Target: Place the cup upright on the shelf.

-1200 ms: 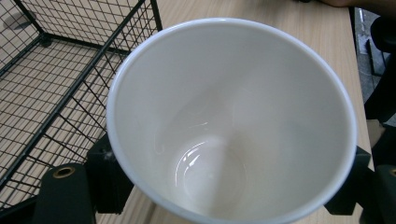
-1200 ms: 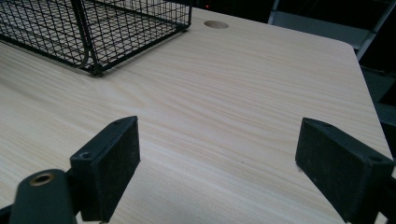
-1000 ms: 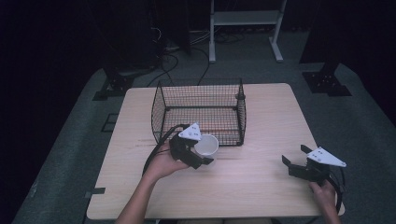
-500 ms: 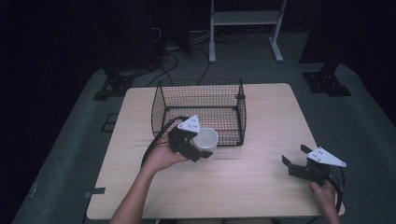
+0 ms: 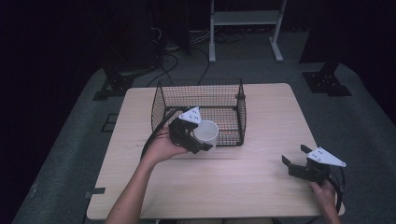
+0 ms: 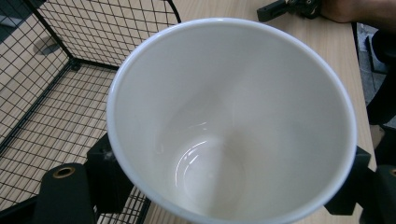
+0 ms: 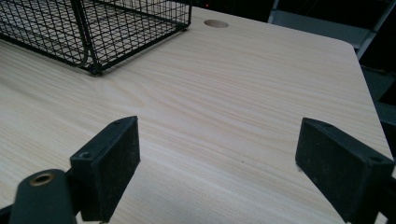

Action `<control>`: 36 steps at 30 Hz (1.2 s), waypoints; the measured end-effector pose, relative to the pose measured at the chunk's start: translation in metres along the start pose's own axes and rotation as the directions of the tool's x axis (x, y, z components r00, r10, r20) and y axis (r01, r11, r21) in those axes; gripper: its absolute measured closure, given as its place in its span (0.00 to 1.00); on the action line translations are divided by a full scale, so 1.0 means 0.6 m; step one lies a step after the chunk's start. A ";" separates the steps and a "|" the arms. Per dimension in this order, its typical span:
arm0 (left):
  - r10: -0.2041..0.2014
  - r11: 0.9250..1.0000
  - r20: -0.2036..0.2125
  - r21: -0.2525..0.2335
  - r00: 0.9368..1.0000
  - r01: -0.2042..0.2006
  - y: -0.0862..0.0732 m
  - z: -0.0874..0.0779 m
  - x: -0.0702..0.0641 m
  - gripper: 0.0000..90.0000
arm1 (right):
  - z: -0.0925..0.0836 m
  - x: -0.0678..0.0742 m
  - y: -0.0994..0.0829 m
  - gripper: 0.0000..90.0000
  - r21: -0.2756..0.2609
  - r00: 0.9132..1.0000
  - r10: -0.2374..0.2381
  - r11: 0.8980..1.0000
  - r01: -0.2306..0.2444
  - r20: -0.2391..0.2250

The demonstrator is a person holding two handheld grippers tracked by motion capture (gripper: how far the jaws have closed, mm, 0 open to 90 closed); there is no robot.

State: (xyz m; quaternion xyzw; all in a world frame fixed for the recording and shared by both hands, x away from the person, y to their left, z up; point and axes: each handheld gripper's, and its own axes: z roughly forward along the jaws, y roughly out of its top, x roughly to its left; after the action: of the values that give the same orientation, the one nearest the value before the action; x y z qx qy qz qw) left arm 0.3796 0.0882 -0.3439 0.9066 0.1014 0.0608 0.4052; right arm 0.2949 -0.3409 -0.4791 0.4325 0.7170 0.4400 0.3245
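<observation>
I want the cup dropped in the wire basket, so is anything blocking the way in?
Only the wire basket's near wall. The left gripper holds the white cup at that wall's top edge. The basket is open-topped, and nothing visible lies inside.

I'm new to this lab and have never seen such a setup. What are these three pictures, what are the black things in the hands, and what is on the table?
No robot here: a person holds a two-jaw hand tool in each hand. The high view looks down on a wooden table from above the person's side. The other two pictures come from cameras riding on the tools, looking along their black jaws. On the table stands a black wire basket. The left gripper is shut on a white cup, held at the basket's near wall; its inside looks empty. The right gripper holds nothing, its jaws wide apart just above the bare wood near the table's right corner.
</observation>
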 end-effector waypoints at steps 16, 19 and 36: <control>0.003 1.000 -0.016 0.011 1.000 -0.003 0.027 -0.020 0.030 0.23 | 0.000 0.000 0.000 0.15 0.000 1.000 -0.002 1.000 0.002 -0.001; 0.004 1.000 -0.019 0.014 1.000 -0.004 0.033 -0.021 0.036 0.23 | 0.000 0.000 0.000 0.15 0.000 1.000 -0.002 1.000 0.002 -0.002; -0.020 0.999 -0.033 0.027 0.999 0.021 0.048 -0.025 0.075 0.23 | 0.000 0.000 0.000 0.15 0.000 1.000 -0.001 1.000 0.001 -0.004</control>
State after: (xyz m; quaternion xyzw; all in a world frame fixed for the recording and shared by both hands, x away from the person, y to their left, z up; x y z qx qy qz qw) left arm 0.4242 0.0906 -0.3111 0.9097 0.1182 0.0701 0.3918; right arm 0.2949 -0.3409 -0.4791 0.4315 0.7178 0.4406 0.3233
